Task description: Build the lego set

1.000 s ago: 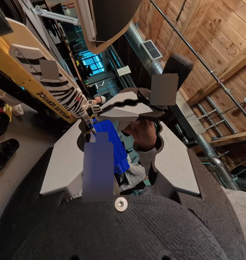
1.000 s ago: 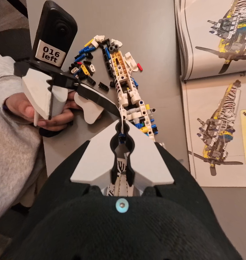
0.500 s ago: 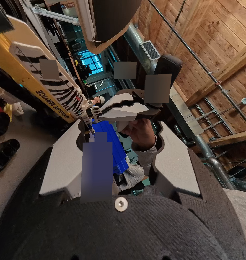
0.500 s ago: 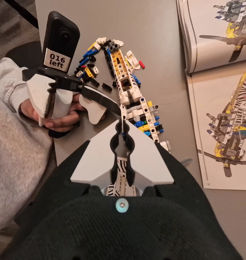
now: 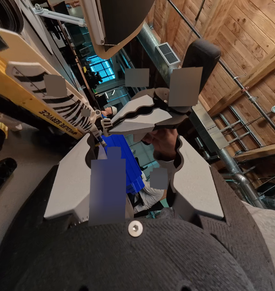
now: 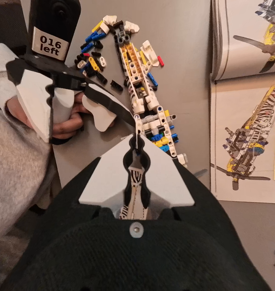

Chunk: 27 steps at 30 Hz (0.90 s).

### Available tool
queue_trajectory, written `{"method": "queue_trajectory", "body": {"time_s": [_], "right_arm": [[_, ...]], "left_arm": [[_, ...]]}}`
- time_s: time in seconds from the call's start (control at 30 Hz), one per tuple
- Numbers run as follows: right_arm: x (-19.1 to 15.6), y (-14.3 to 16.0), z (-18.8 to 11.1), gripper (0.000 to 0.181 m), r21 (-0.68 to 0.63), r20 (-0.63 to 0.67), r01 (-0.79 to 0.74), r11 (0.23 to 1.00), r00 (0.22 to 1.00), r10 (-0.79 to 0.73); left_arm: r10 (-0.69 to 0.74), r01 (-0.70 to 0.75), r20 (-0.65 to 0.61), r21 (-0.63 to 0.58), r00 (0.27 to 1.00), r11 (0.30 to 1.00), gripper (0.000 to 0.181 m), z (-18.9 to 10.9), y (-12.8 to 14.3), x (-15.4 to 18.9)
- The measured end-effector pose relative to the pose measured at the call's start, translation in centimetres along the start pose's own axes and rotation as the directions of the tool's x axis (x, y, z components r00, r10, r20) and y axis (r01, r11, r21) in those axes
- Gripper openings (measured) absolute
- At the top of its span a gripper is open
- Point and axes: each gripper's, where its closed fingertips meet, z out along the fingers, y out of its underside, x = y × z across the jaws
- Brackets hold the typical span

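My right gripper (image 6: 136, 138) is shut on a thin white lego piece (image 6: 138, 127) with a zebra-striped panel (image 6: 135, 178) showing between its fingers. It holds this above the grey table. My left gripper (image 5: 132, 137) is open and empty, its fingers wide apart. In the right wrist view the left gripper's (image 6: 130, 119) tip touches the held piece from the left. In the left wrist view the right gripper (image 5: 110, 127) pinches a small striped part (image 5: 106, 124) beside a yellow and white zebra-striped panel (image 5: 39, 97). The half-built plane body (image 6: 141, 88) lies on the table.
Several loose small lego parts (image 6: 92, 58) lie left of the plane body. An open instruction booklet (image 6: 243, 126) lies at the right. A hand and grey sleeve (image 6: 11, 149) hold the left gripper. A black part (image 5: 1, 171) lies on the table at the left.
The right gripper has come slightly closer to the table and the plane body, still shut on the striped piece. The left gripper stays open, its tip against that piece.
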Motion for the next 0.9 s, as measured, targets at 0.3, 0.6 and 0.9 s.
{"method": "queue_trajectory", "body": {"time_s": [0.3, 0.6, 0.9], "right_arm": [[0.20, -0.36, 0.06, 0.000, -0.203, 0.161, 0.013, 0.979, 0.987, 0.020], [0.12, -0.37, 0.13, 0.000, -0.277, 0.240, 0.070, 0.958, 0.971, -0.002], [0.08, -0.37, 0.18, 0.000, -0.269, 0.253, 0.077, 0.960, 0.968, -0.006]], "left_arm": [[0.005, -0.005, 0.007, 0.007, 1.000, 1.000, 0.102, -0.04, -0.11, -0.08], [0.000, 0.000, 0.007, 0.003, 1.000, 1.000, 0.102, -0.03, -0.09, -0.09], [-0.005, 0.005, 0.012, -0.004, 1.000, 1.000, 0.101, -0.03, -0.02, -0.16]]}}
